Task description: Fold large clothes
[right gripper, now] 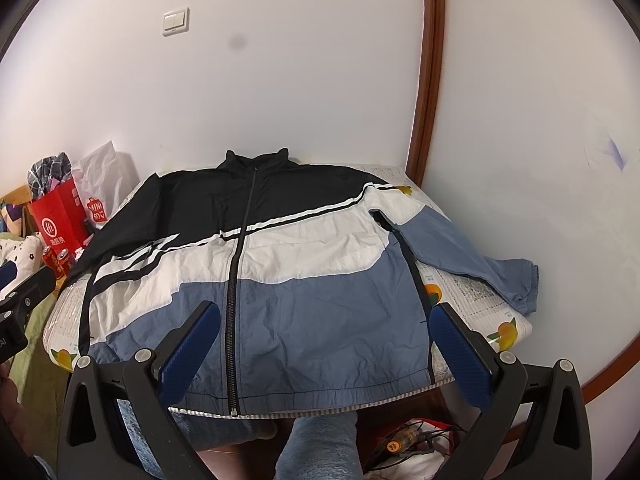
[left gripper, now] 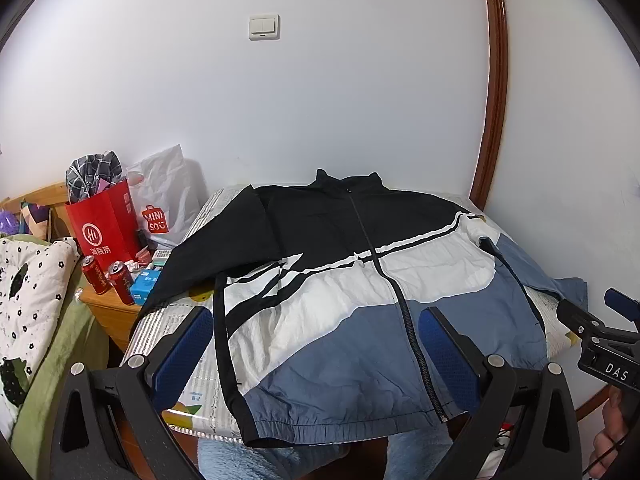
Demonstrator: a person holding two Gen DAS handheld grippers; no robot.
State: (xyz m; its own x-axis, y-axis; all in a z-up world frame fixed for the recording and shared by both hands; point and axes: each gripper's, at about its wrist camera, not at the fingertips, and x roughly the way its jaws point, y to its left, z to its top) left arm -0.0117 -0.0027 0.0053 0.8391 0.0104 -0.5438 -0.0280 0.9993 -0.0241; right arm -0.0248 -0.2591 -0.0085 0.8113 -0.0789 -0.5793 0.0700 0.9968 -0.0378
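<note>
A: Where is the jacket [right gripper: 280, 264]?

B: Spread flat, front up and zipped, on the tabletop [right gripper: 476, 300], which has a fruit-printed cover. Its collar lies at the far side by the white wall, its hem at the near edge. The top band is black, the middle white, the bottom blue.

A: And the sleeves?

B: The blue sleeve [right gripper: 480, 256] angles out from the jacket's right side across the cover, its cuff near the wall. The black sleeve [left gripper: 200, 256] runs off the jacket's left side toward the nightstand.

A: The left gripper [left gripper: 316, 344]?

B: Held above the jacket's hem, fingers [left gripper: 184, 356] wide apart, clamped on nothing.

A: The right gripper [right gripper: 324, 340]?

B: Likewise over the hem, further toward the blue sleeve, its fingers [right gripper: 464, 348] spread and empty.

A: What sits beyond the jacket's black sleeve?

B: A red paper bag [left gripper: 106, 226], a white shopping bag [left gripper: 168, 196] and two red cans [left gripper: 108, 282].
</note>
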